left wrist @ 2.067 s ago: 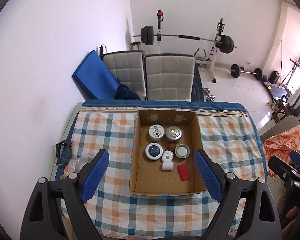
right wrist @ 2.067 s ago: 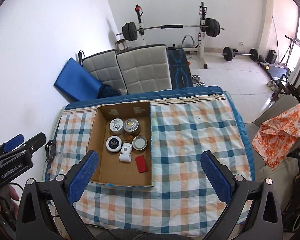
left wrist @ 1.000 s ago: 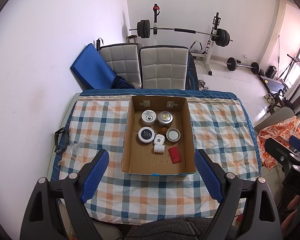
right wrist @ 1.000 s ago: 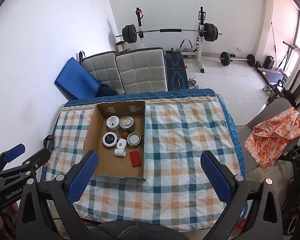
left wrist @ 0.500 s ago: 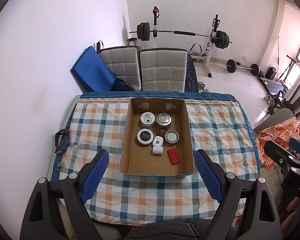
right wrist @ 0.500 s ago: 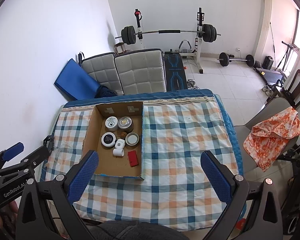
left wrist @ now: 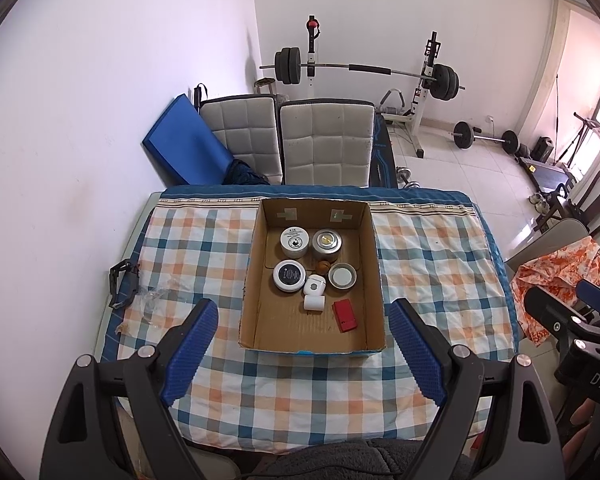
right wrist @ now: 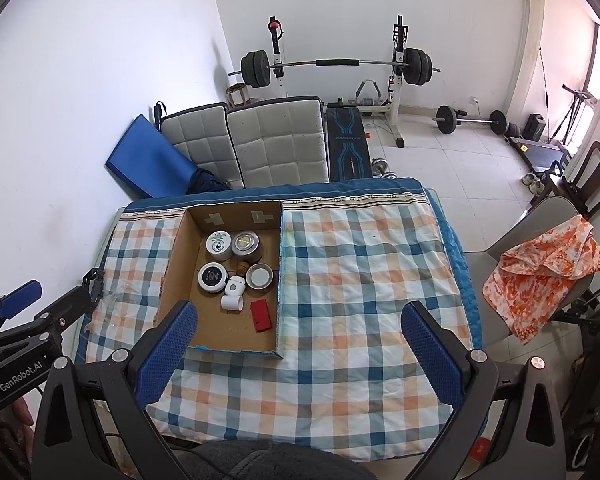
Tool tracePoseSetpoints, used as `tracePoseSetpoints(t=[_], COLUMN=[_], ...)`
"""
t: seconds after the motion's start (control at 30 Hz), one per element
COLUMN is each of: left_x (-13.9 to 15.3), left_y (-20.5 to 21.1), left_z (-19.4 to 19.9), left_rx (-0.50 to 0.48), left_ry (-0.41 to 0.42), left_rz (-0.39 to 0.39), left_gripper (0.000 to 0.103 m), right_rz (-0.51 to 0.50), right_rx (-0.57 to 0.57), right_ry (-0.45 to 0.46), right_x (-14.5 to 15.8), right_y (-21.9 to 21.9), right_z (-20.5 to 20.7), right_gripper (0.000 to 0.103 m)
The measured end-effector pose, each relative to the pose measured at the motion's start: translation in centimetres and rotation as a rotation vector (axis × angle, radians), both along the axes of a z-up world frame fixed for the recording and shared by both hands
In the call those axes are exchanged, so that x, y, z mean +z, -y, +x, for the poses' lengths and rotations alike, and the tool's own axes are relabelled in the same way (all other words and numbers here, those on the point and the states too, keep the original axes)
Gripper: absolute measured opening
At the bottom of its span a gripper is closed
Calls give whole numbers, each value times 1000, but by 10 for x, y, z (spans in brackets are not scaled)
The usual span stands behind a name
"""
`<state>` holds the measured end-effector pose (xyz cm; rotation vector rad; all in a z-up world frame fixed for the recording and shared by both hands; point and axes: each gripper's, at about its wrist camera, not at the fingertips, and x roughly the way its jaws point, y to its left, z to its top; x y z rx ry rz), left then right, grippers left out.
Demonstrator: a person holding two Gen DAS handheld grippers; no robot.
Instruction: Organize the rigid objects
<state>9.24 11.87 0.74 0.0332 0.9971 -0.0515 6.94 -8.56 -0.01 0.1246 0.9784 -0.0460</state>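
Two grippers, both held above the near edge of the table, both empty. Left gripper (left wrist: 303, 350): blue-padded fingers (left wrist: 190, 346) spread wide, nothing between them, well short of the cardboard box (left wrist: 256, 276). Right gripper (right wrist: 298, 350): jaws likewise wide apart and holding nothing, over bare checked tablecloth (right wrist: 360, 280) to the right of the box.

One cardboard box, open-topped, standing on the tablecloth left of the table's middle, its back wall close to the far edge. Contents, all in the rear and middle of the box floor:
- white-lidded round tin (left wrist: 294, 241), rear left;
- silver round tin (left wrist: 327, 242), just beside it on the right;
- dark-lidded round tin (left wrist: 288, 275), in front of the white-lidded one;
- small brown ball (left wrist: 321, 267), between the four tins;
- grey open tin (left wrist: 342, 276), right of the ball;
- white case (left wrist: 314, 285), touching or nearly touching the dark-lidded tin;
- white cylinder (left wrist: 313, 303), lying on its side just in front of the case;
- red block (left wrist: 345, 315), nearest the front, towards the right wall.

One black clip-like object (left wrist: 120, 284) and a crumpled clear wrapper (left wrist: 150, 300), at the left edge of the table.

Two grey padded chairs (left wrist: 324, 140) beyond the far edge; a barbell rack (left wrist: 364, 70) against the back wall.
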Motion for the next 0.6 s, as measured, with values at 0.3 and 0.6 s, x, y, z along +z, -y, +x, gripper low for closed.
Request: tracePoseSetpoints(t=[0.3, 0.6], left_x=[2, 7], left_y=[2, 5], left_z=[1, 1], left_rx=[5, 15], left_ry=[3, 22], left_rz=[-1, -2], left_gripper=[87, 87], right_rz=[-3, -2], right_rx=[-6, -7], right_ry=[7, 10], right_x=[0, 0], right_y=[5, 10], right_z=[-2, -1], right_gripper=[103, 103])
